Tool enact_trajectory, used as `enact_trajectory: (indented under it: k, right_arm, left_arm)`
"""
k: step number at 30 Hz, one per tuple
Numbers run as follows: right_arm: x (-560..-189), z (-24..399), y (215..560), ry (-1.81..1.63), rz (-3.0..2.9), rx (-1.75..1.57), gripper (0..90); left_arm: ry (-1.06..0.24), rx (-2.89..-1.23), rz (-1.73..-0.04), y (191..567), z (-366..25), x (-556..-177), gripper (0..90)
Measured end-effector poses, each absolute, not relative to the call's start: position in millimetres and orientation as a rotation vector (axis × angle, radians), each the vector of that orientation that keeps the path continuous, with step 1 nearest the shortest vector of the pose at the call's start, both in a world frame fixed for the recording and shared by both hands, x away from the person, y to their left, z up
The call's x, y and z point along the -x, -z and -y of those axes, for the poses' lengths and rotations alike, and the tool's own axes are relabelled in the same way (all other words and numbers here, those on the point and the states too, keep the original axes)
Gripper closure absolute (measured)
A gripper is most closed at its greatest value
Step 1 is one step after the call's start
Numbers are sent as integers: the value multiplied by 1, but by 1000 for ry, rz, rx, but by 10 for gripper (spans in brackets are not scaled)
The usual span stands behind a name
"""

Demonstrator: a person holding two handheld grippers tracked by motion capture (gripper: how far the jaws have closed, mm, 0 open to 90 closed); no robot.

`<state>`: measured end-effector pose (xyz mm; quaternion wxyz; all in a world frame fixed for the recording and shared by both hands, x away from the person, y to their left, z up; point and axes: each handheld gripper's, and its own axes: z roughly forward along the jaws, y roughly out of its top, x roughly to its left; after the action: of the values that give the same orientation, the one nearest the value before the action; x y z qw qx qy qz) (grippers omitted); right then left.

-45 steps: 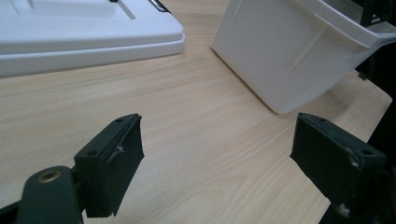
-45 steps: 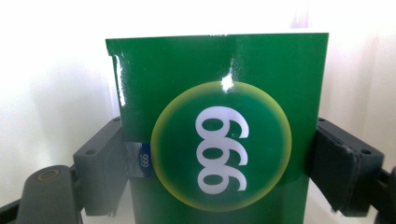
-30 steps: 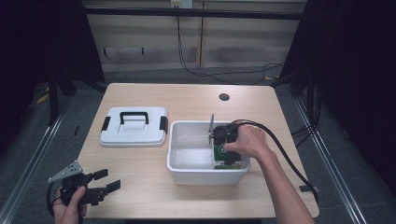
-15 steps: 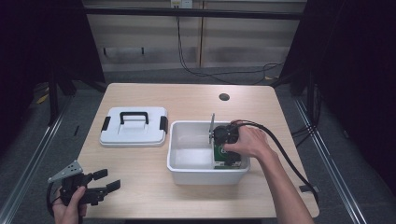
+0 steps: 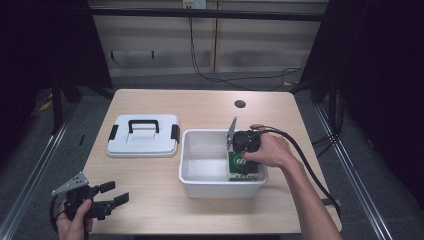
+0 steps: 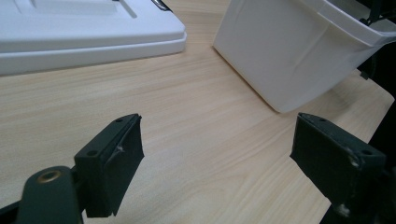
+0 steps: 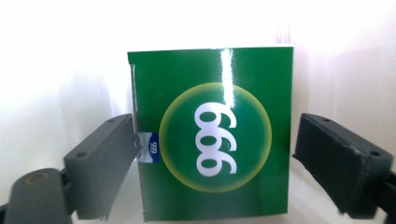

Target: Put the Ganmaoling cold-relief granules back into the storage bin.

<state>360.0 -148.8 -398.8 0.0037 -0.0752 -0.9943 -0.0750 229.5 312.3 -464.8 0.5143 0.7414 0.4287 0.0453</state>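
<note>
A green box printed with "999" stands at the right end inside the white bin. My right gripper reaches down into the bin, a hand over it. In the right gripper view its jaws straddle the green box: the left jaw touches the box's edge and the right jaw stands a little off it, so the right gripper is open. My left gripper rests low at the table's front left corner, open with nothing between its jaws. The left gripper faces bare wood and the bin.
A white lid with a black handle lies flat left of the bin; the lid lies ahead of the left gripper. A dark round hole sits near the table's far edge. A black cable trails off the right side.
</note>
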Motion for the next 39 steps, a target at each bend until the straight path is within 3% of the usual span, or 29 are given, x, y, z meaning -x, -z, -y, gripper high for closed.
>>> enact_trajectory:
  k: [26, 39]
  right_arm:
    - [-343, 198, 360, 1025, 2977, 476, 145]
    - [-322, 237, 362, 1307, 2964, 686, 140]
  left_arm:
    - [-107, -1786, -1034, 465, -313, -230, 164]
    - [-115, -1779, -1029, 464, -313, -229, 164]
